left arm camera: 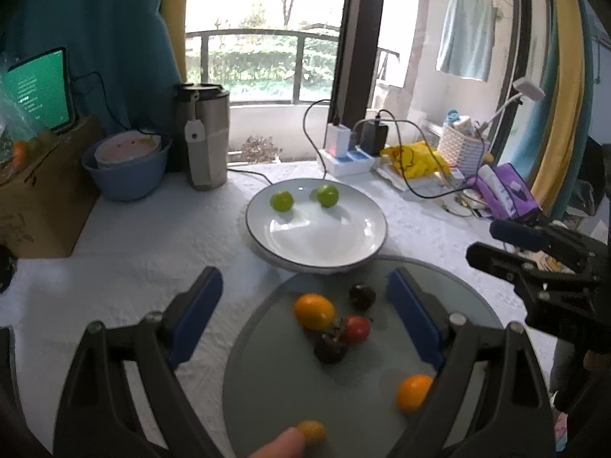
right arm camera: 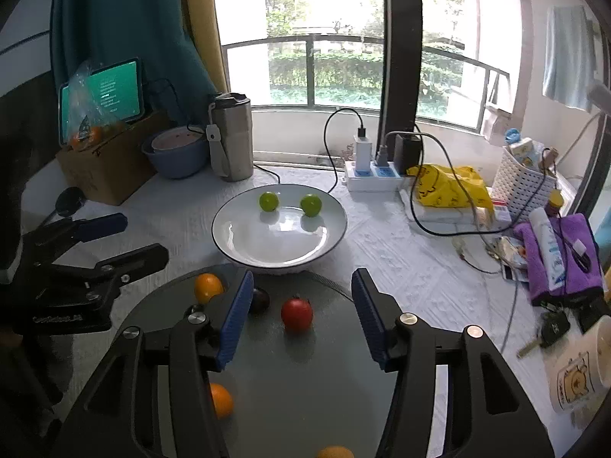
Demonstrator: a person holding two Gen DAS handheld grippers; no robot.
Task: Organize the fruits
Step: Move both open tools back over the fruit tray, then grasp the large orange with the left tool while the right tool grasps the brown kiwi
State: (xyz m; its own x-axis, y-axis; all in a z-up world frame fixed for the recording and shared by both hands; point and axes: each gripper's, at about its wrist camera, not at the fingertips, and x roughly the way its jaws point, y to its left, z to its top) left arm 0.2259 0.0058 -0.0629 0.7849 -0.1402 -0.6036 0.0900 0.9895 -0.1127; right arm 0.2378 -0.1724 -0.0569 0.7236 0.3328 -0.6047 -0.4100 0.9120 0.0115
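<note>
Over the round grey tray point(right arm camera: 332, 374) at the near edge of the table point(right arm camera: 397, 267), both claws are hanging released and empty: the right claw point(right arm camera: 301, 316) is framing the red fruit point(right arm camera: 297, 313), and the left claw point(left arm camera: 305, 305) is straddling an orange fruit point(left arm camera: 314, 311) clustered with dark fruits point(left arm camera: 330, 347). Two green fruits point(right arm camera: 269, 201) are already sitting in the white plate point(right arm camera: 229, 229), just beyond the tray.

Risks, as I am judging them: the fruits are round and the tray looks slick, so an off-centre pinch could be sending one rolling off. The cluster is tight, so a finger could be nudging a neighbour. The two claws are working close together and could be colliding.

The left view is showing a fingertip point(left arm camera: 278, 444) near a small orange fruit point(left arm camera: 312, 432) at the tray's near edge. The right view is showing the red fruit standing clear.
</note>
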